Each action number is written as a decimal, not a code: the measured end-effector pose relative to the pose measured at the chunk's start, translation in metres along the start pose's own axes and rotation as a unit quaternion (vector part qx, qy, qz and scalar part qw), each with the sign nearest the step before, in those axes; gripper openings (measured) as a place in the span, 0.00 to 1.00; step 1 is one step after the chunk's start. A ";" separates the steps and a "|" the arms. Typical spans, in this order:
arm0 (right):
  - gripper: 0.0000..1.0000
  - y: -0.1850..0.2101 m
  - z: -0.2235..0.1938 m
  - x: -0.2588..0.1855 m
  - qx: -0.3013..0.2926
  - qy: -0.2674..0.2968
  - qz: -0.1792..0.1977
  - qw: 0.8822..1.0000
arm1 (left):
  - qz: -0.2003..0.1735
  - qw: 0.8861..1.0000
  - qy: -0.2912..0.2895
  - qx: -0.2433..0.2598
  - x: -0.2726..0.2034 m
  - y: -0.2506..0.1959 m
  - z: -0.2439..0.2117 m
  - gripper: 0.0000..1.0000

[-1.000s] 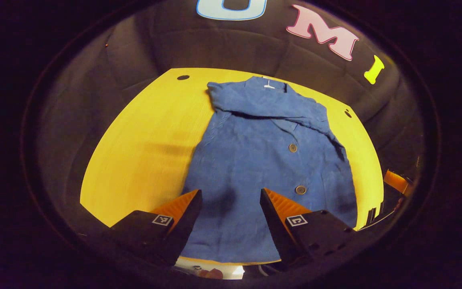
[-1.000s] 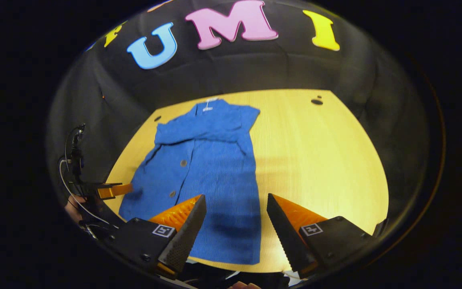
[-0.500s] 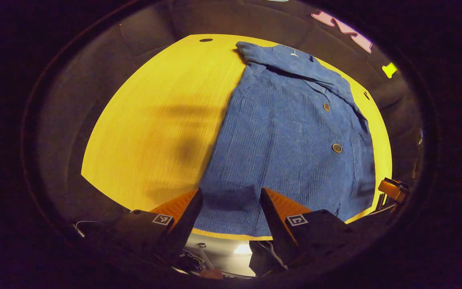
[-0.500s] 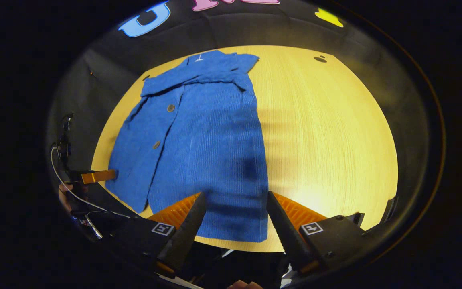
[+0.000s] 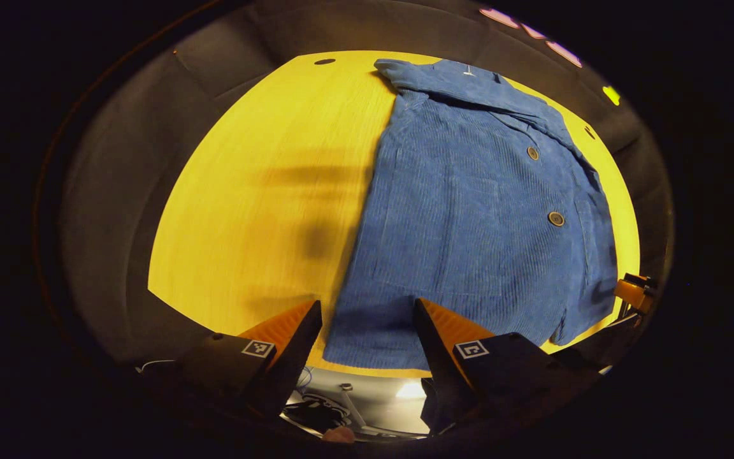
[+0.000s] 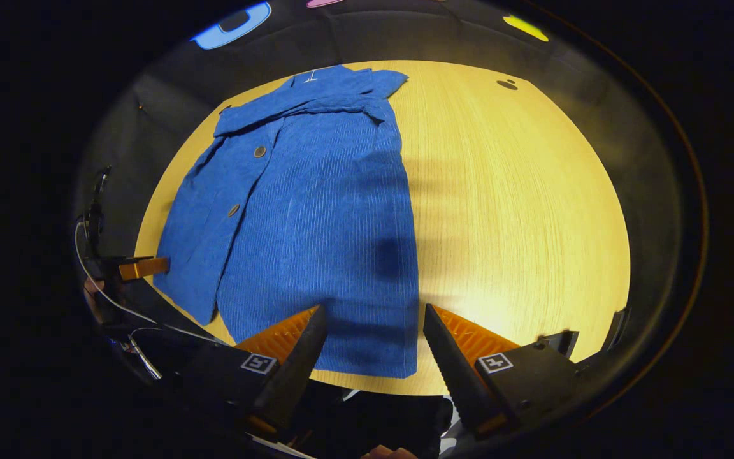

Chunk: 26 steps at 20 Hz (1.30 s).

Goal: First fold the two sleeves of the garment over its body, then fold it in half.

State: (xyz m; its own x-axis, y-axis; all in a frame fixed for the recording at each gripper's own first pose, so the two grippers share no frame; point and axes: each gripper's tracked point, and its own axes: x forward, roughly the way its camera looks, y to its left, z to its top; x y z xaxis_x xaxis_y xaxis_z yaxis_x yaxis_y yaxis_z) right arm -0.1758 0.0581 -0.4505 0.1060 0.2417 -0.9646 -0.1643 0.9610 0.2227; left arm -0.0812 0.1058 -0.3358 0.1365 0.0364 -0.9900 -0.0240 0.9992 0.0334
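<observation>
Both grippers have dropped closer to the near hem of the blue corduroy garment [image 5: 475, 210] on the yellow wooden table [image 5: 265, 191]. The left gripper [image 5: 367, 319] and right gripper [image 6: 373, 325] gape wide, holding nothing.

Item I have in front of me: one blue ribbed corduroy button-front garment [image 5: 469, 210] [image 6: 316, 217], lying flat on the yellow wooden table [image 5: 259, 191] [image 6: 513, 191]. Collar end far from me, hem at the near table edge. Both sleeves are folded across the upper body in a band below the collar. I see two round dark buttons [image 5: 556, 218] [image 6: 234, 210] along the placket. Body not yet folded in half.
</observation>
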 end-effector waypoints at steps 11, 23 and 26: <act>0.99 -0.001 -0.022 0.015 -0.012 0.044 -0.020 0.999 | -0.006 1.000 0.025 -0.003 0.008 -0.003 -0.011 0.83; 0.99 0.001 -0.025 0.020 -0.027 0.060 -0.035 0.997 | -0.010 0.999 0.039 0.024 0.007 0.007 -0.009 0.88; 0.99 0.001 -0.024 0.020 -0.026 0.062 -0.038 0.997 | -0.016 0.998 0.044 0.037 0.007 0.009 -0.009 0.88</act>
State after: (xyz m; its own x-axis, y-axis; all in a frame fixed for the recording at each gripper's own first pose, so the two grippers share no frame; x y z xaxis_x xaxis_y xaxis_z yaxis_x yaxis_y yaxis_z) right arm -0.1977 0.0602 -0.4735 -0.0011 0.1465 -0.9892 -0.2112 0.9669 0.1435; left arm -0.0893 0.1150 -0.3441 0.0487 0.0055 -0.9988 0.0521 0.9986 0.0080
